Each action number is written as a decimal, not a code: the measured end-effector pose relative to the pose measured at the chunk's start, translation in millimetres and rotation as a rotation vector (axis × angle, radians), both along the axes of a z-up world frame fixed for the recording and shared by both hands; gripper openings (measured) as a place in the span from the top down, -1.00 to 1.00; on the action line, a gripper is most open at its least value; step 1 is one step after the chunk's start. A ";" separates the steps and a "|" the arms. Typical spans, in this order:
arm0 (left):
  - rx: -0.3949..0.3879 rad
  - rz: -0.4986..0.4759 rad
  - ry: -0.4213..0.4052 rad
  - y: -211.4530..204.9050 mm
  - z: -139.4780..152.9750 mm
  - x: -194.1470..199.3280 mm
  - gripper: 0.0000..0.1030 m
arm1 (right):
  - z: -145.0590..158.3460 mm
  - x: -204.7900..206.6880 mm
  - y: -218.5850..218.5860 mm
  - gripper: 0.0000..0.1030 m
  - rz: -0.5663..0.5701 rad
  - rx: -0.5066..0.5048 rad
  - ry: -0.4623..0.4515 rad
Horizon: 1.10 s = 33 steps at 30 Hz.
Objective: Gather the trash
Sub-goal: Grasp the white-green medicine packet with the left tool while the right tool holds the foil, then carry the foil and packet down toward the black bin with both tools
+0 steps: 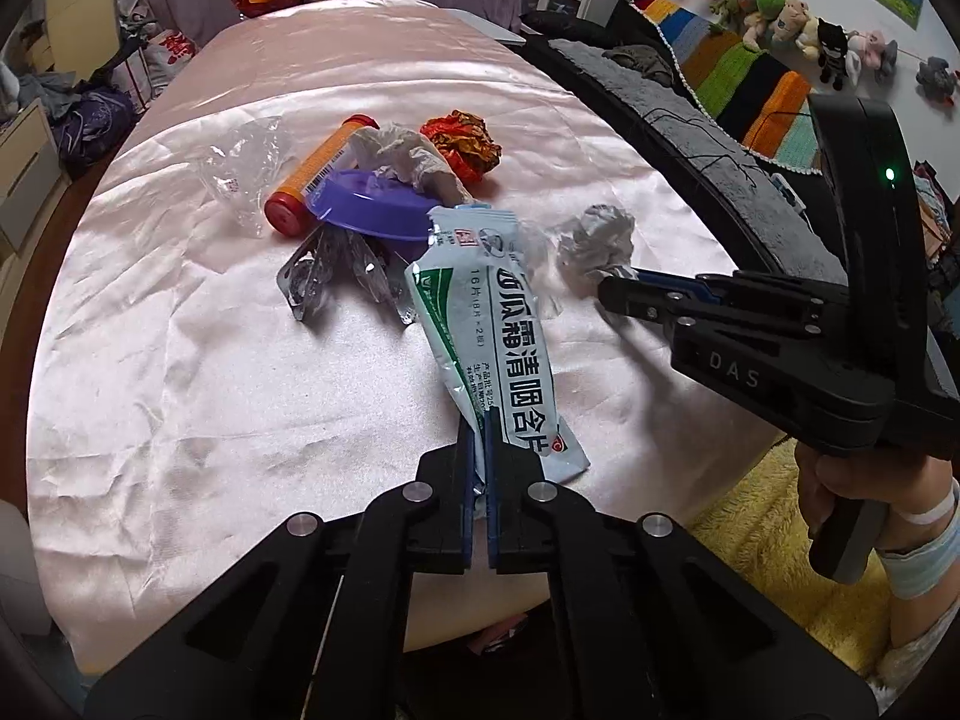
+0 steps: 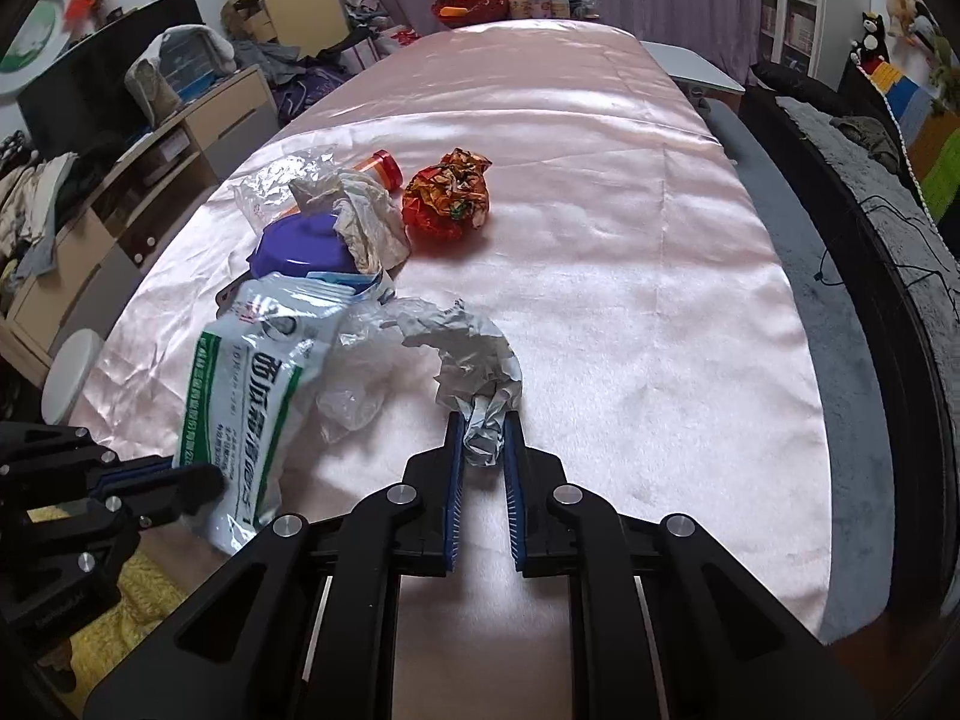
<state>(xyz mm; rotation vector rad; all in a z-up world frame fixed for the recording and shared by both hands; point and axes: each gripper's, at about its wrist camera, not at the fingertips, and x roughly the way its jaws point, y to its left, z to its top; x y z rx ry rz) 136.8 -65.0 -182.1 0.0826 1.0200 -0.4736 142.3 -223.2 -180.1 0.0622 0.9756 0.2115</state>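
My left gripper (image 1: 480, 420) is shut on the near end of a white and green lozenge pouch (image 1: 492, 324), held above the pink cloth; the pouch also shows in the right wrist view (image 2: 258, 384). My right gripper (image 2: 483, 426) is shut on a crumpled grey-white paper ball (image 2: 474, 366), which also shows in the left wrist view (image 1: 597, 243). Behind lie a purple lid (image 1: 372, 204), an orange tube with red caps (image 1: 324, 171), a crumpled white tissue (image 1: 408, 153), a red-orange foil wrapper (image 2: 447, 195), clear plastic film (image 1: 246, 168) and empty blister packs (image 1: 336, 279).
The trash lies on a table under a pink satin cloth (image 2: 630, 276). A dark sofa edge (image 2: 900, 252) runs along the right. A yellow rug (image 1: 774, 516) lies below the table's near edge. Bottles and a red basket (image 2: 480, 0) stand at the far end.
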 end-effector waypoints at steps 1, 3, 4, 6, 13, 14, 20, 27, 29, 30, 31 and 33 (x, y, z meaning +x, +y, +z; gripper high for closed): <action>-0.001 0.004 -0.008 1.4 3.3 -3.3 0.98 | 2.8 -3.6 -1.7 0.73 -0.003 0.000 -0.006; 0.004 0.005 -0.030 2.5 10.5 -12.1 0.98 | 10.0 -11.9 -4.8 0.73 -0.007 0.003 -0.021; 0.006 0.006 -0.043 3.2 14.6 -17.2 0.98 | 13.5 -16.1 -6.2 0.73 -0.007 0.006 -0.028; 0.001 0.008 -0.060 5.6 22.5 -26.9 0.98 | 21.6 -25.8 -7.8 0.73 -0.006 0.013 -0.046; -0.010 0.037 -0.112 21.3 44.4 -62.8 0.98 | 43.8 -63.1 -6.8 0.73 0.004 0.031 -0.096; -0.012 0.039 -0.115 23.7 46.2 -68.4 0.98 | 45.7 -68.6 -6.6 0.73 0.010 0.032 -0.099; -0.019 0.066 -0.103 36.9 43.2 -96.6 0.98 | 45.0 -96.9 4.5 0.73 0.050 0.049 -0.080; -0.020 0.080 -0.029 44.4 16.0 -127.2 0.98 | 22.6 -124.7 18.2 0.73 0.088 0.070 -0.005; -0.020 0.086 0.000 46.6 4.5 -133.8 0.98 | 13.0 -132.4 22.4 0.73 0.098 0.063 0.020; -0.020 0.091 0.015 47.5 -1.1 -136.8 0.98 | 8.8 -136.9 24.0 0.73 0.101 0.062 0.031; -0.022 0.094 0.031 48.8 -7.3 -140.1 0.98 | 3.8 -140.5 25.6 0.73 0.103 0.062 0.044; -0.025 0.093 0.062 49.8 -19.3 -145.2 0.98 | -6.4 -146.3 27.8 0.73 0.107 0.067 0.073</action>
